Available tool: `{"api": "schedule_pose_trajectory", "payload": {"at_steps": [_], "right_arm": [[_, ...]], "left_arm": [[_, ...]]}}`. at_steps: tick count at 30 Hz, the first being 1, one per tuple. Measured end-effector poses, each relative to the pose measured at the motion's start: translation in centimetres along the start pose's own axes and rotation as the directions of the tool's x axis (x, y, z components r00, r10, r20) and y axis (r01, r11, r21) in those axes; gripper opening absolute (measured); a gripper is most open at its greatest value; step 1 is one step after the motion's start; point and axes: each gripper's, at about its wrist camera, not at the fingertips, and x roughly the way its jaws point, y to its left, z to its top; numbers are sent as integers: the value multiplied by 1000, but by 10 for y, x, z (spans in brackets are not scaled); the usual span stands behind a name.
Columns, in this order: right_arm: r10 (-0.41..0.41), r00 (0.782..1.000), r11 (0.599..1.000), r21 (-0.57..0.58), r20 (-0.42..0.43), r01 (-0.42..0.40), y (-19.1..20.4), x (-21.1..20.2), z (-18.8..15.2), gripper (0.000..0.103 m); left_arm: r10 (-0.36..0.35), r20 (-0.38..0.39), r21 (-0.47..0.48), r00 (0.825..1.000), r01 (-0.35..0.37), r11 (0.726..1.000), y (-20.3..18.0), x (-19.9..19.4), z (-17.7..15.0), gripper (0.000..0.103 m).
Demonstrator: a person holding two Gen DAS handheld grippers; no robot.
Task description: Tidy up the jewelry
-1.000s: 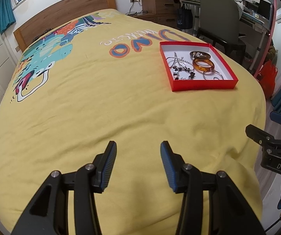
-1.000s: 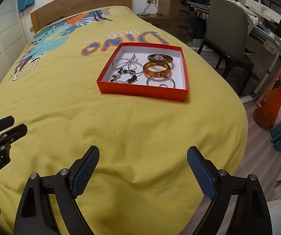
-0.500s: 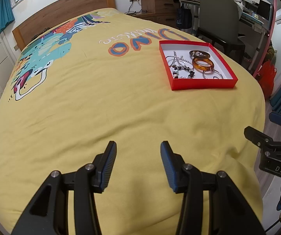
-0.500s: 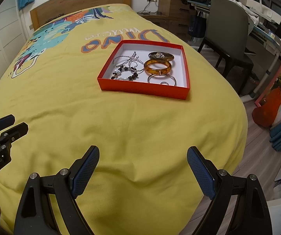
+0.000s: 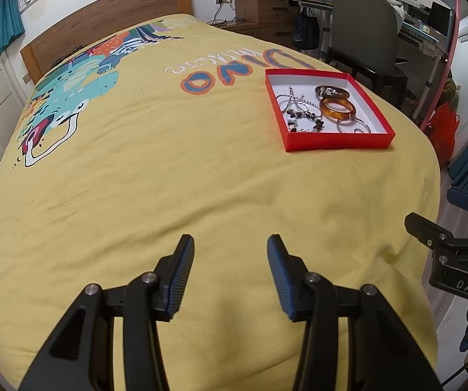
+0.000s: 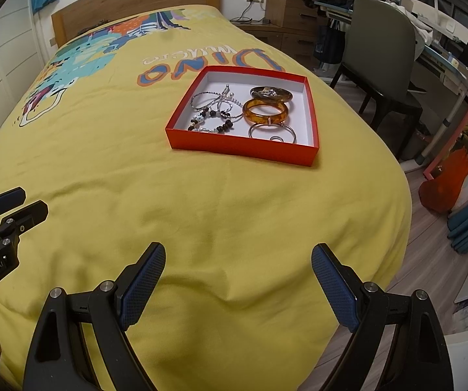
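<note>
A red box point(image 6: 243, 150) sits on the yellow bed point(image 6: 201, 202), and all the jewelry lies inside it. There is an amber bangle point(image 6: 265, 111), a dark bangle point(image 6: 271, 93) just behind it, a thin silver ring hoop point(image 6: 272, 132) in front, and a bead string point(image 6: 211, 120) mixed up with a silver chain point(image 6: 216, 97) on the left side. No jewelry shows on the blanket. The left gripper point(image 5: 230, 270) is open and holds nothing. The right gripper point(image 6: 237, 277) is open wider and holds nothing too. Both hang over the near end of the bed, well apart from the box. This could be jewelry put away in the box, or jewelry waiting to be sorted; I cannot tell which. Things could go wrong from here. The beads and the chain look tangled, so pulling one may drag the other out. The bed is soft, so a push on the box may tip it. The hoop is thin and flat, so fingers may slip off it.
</note>
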Motion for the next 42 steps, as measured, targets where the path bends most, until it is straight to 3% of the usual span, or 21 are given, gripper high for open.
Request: {"api": "schedule_pose_trajectory", "payload": {"at_steps": [42], "right_arm": [[-10,1000,1000,4,6,10,0,-12,-1,90]], "left_arm": [[-3,6,7,1000,3,1000,1,-9,-4,45]]}}
